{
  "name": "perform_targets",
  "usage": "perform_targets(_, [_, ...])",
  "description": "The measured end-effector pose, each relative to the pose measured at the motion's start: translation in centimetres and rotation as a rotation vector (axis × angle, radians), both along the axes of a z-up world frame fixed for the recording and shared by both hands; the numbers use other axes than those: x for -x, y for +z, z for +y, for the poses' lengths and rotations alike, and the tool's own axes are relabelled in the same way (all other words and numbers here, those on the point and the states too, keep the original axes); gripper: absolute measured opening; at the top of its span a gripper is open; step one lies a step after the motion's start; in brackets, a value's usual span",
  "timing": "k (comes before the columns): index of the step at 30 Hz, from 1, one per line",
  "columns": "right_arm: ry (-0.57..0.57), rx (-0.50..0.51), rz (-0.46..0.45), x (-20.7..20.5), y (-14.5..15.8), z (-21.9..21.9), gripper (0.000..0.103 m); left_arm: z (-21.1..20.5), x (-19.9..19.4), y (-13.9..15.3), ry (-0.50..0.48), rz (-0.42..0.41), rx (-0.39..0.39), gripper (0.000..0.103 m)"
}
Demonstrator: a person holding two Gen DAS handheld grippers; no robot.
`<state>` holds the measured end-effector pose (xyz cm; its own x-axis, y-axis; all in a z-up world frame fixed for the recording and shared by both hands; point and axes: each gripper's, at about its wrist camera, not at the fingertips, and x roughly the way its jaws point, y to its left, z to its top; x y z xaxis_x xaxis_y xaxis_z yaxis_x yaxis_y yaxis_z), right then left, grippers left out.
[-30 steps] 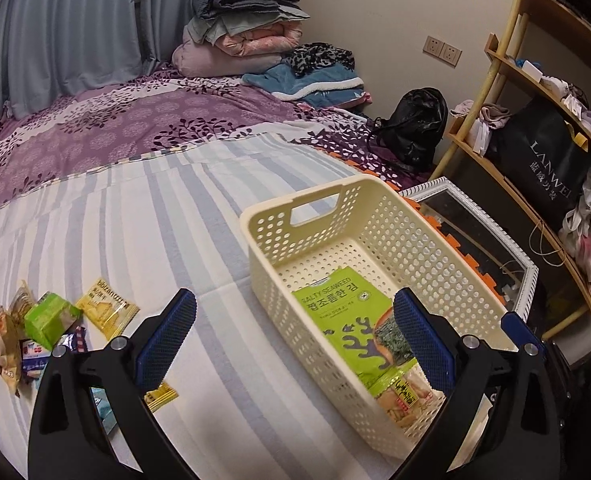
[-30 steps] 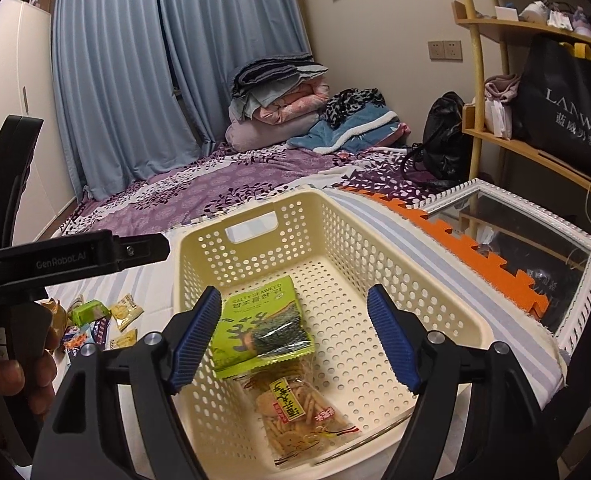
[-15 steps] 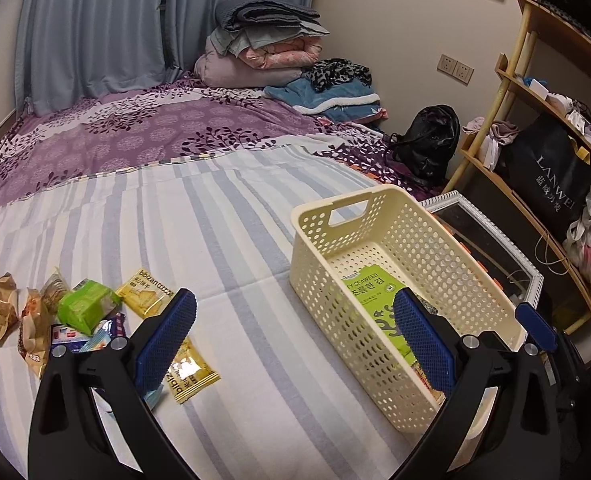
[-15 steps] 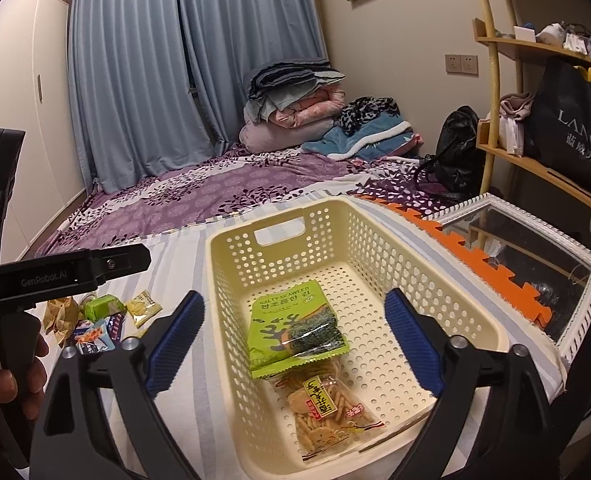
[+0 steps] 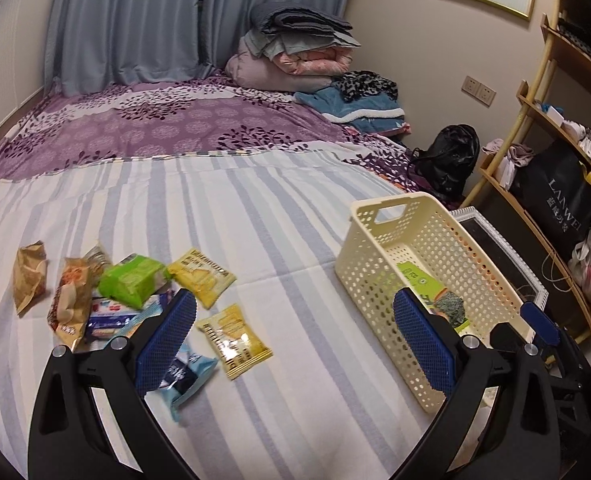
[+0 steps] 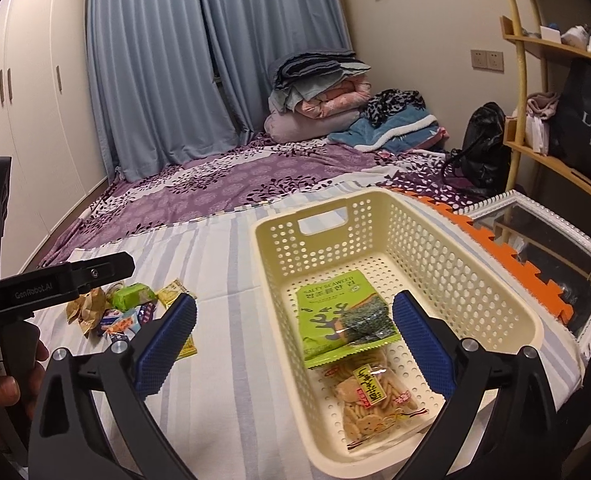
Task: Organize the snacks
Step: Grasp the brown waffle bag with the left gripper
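Both the left tongs [image 5: 295, 336] and right tongs [image 6: 295, 340] gape released above the bed [image 5: 255, 208], loose snacks [image 5: 131, 280] at ten o'clock, the basket [image 6: 475, 280] holding a seaweed pack [image 6: 343, 312] at two.

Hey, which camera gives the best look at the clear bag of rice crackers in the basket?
The right wrist view. It looks down into the cream basket, so the rice cracker bag lies in plain sight, its top edge tucked under the green seaweed pack. In the left wrist view the basket's near wall and a hand-held gripper finger hide the bag; only the seaweed pack shows.
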<state>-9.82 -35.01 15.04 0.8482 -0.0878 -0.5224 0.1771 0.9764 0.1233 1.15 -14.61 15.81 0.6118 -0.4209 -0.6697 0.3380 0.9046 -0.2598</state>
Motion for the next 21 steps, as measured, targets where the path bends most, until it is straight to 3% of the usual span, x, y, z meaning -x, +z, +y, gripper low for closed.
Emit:
perform_targets(7, [0.048,0.004,0.005,-0.3,0.0,2.3,0.098,4.7,0.4,-0.7,0.070,0.015,0.006,0.100])
perform_targets(21, [0.165,0.026,0.060,-1.3,-1.8,7.2,0.098,14.0,0.5,-3.9,0.236,0.075,-0.058,0.100])
